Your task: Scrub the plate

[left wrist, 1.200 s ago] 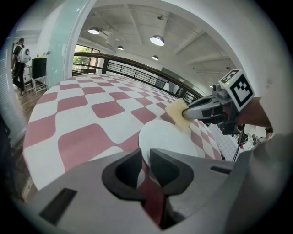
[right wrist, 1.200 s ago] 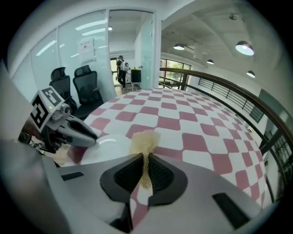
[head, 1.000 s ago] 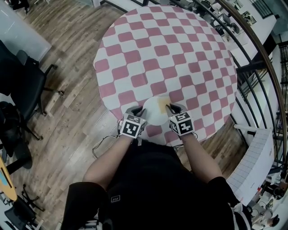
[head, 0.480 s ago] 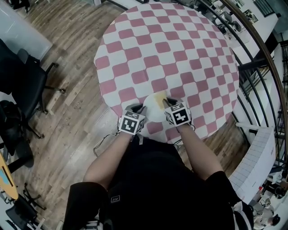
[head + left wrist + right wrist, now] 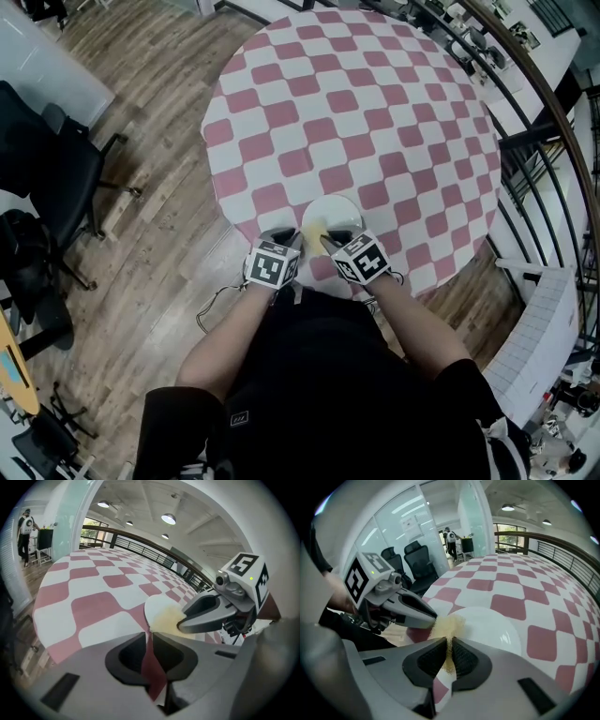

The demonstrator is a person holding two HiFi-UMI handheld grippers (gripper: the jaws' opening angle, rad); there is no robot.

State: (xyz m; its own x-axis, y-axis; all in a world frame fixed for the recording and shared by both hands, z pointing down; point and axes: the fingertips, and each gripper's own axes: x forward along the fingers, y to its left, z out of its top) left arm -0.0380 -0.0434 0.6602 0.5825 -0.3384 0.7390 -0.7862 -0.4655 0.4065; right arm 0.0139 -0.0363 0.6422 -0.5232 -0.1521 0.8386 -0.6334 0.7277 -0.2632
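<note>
Here, seen from above, a person's two forearms reached forward to the near edge of a round desk (image 5: 356,112) covered in a pink and white checked cloth. Each hand held a grey tool topped by a marker cube.

The left tool (image 5: 284,235) sat at the near-left rim of a white plate (image 5: 345,214). Its jaws were drawn almost together, and they appeared to pinch that rim. The right tool (image 5: 326,240) was just beside it, with its jaws clamped on a thin yellow scrub pad (image 5: 447,623). The free end of the pad lay on the near-left part of the plate, almost touching the tip of the left tool.

The plate rested flat at the near edge of the desk. Its far and right parts were bare, white and glossy. Beyond it the rest of the desk held nothing. A dark railing curved past the far edge.

The step in hand looked to be the scrubbing itself. Doing it well probably called for three things:
- pressing the pad flat rather than dragging only its corner;
- sweeping from the near-left rim toward the far right, which was uncovered;
- holding the rim firmly, so the plate neither spun nor slid off the near edge.

The two tools were close enough that a wide stroke risked knocking them together.
</note>
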